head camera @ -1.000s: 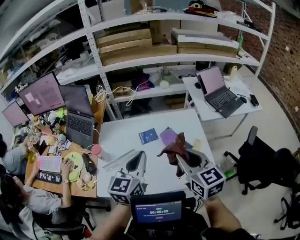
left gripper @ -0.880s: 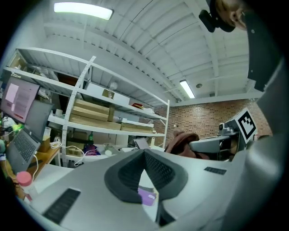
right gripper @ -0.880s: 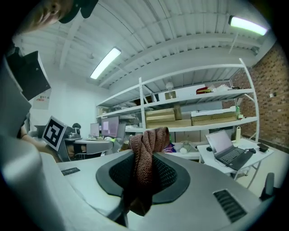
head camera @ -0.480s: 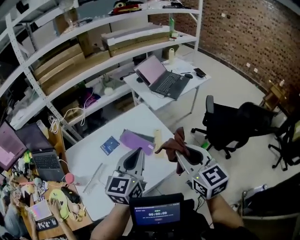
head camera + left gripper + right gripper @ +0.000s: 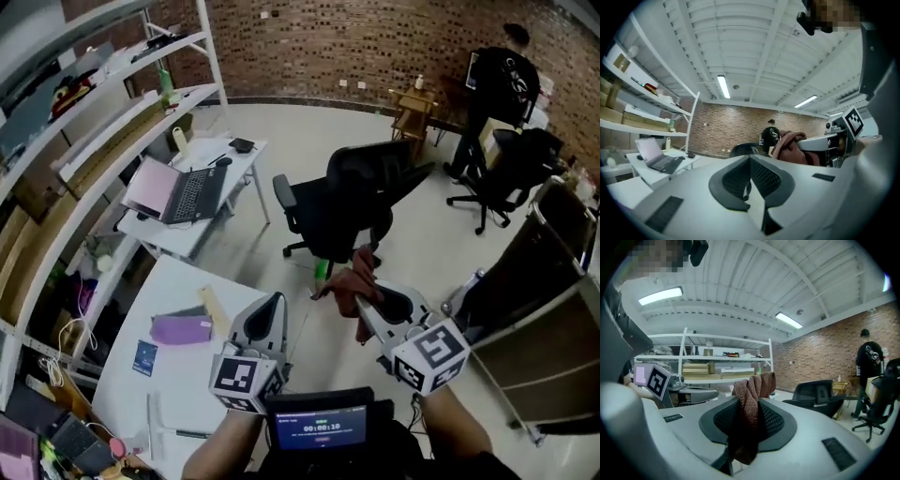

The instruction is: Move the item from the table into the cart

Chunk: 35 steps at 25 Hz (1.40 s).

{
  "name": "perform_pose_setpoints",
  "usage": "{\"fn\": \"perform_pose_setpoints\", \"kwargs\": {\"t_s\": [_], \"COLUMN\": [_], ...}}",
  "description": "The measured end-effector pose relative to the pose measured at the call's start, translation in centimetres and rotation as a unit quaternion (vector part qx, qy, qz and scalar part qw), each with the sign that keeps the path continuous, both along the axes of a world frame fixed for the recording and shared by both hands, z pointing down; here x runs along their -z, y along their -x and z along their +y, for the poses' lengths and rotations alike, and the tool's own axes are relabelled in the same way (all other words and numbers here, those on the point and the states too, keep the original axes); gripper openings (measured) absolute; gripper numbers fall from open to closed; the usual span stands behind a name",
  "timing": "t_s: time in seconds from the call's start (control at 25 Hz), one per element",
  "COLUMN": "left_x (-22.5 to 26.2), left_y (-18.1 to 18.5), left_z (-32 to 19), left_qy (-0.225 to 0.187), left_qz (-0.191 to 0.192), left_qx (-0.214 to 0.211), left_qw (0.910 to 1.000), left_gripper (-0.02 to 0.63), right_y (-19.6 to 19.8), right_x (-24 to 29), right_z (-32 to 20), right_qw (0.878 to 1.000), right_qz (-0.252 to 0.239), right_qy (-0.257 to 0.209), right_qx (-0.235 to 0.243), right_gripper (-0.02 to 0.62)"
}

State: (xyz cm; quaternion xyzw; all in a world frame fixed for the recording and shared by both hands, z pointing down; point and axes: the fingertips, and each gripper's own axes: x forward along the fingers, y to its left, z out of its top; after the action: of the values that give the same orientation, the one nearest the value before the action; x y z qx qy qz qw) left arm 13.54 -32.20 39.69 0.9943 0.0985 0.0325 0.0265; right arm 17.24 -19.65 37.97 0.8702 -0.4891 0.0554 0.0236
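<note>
A brown knitted cloth (image 5: 353, 286) hangs from my right gripper (image 5: 364, 298), which is shut on it and held in the air off the white table (image 5: 122, 412), above the floor. In the right gripper view the cloth (image 5: 750, 404) bunches up between the dark pads (image 5: 780, 420) and droops below them. My left gripper (image 5: 273, 307) is shut and holds nothing; its pads (image 5: 764, 176) meet. From the left gripper view the cloth (image 5: 790, 146) shows to the right. A metal-framed cart (image 5: 530, 314) stands at the right.
A black office chair (image 5: 361, 202) stands on the floor just ahead. A purple item (image 5: 180, 329), a blue booklet (image 5: 144, 357) and a beige strip (image 5: 214, 309) lie on the table. A laptop (image 5: 178, 192) sits on a small desk. A person (image 5: 502, 70) stands by the brick wall.
The view has swung right, away from the table and shelves, to the brick wall, the chairs and the cart. Both grippers keep their pose, and the cloth stays in the right one.
</note>
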Motion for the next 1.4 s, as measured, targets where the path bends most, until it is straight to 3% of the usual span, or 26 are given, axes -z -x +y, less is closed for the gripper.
{"fn": "perform_pose_setpoints", "kwargs": {"t_s": [0.28, 0.52, 0.72, 0.96, 1.2, 1.28, 1.4], "left_x": [-0.1, 1.5, 2.7, 2.9, 4.0, 4.0, 3.7], "left_y": [-10.6, -15.9, -18.3, -23.4, -28.8, -30.3, -31.9], "left_z": [26.0, 47.5, 63.3, 77.6, 88.2, 91.1, 95.3], "left_qy": [0.004, -0.002, -0.050, -0.037, -0.016, -0.014, -0.014], "left_qz": [-0.003, 0.005, 0.037, 0.035, 0.031, 0.028, 0.021], "left_qx": [-0.130, -0.234, -0.332, -0.441, -0.526, -0.539, -0.553], "left_qw": [0.9915, 0.9723, 0.9412, 0.8959, 0.8497, 0.8416, 0.8328], "left_gripper": [0.002, 0.002, 0.002, 0.002, 0.002, 0.002, 0.002], "right_y": [-6.5, -8.9, -10.2, -13.2, -16.2, -16.9, -17.9], "right_x": [0.9, 1.9, 2.1, 3.1, 4.3, 4.3, 4.6], "right_z": [26.9, 47.6, 62.8, 76.1, 86.1, 89.1, 93.2], "right_qw": [0.988, 0.968, 0.935, 0.888, 0.835, 0.821, 0.811], "right_qz": [0.009, 0.015, 0.020, 0.033, 0.040, 0.041, 0.041], "right_qy": [-0.028, -0.016, -0.036, -0.018, -0.017, -0.014, -0.008], "right_qx": [-0.149, -0.249, -0.352, -0.459, -0.549, -0.569, -0.584], "right_gripper": [0.072, 0.072, 0.072, 0.072, 0.072, 0.072, 0.072]}}
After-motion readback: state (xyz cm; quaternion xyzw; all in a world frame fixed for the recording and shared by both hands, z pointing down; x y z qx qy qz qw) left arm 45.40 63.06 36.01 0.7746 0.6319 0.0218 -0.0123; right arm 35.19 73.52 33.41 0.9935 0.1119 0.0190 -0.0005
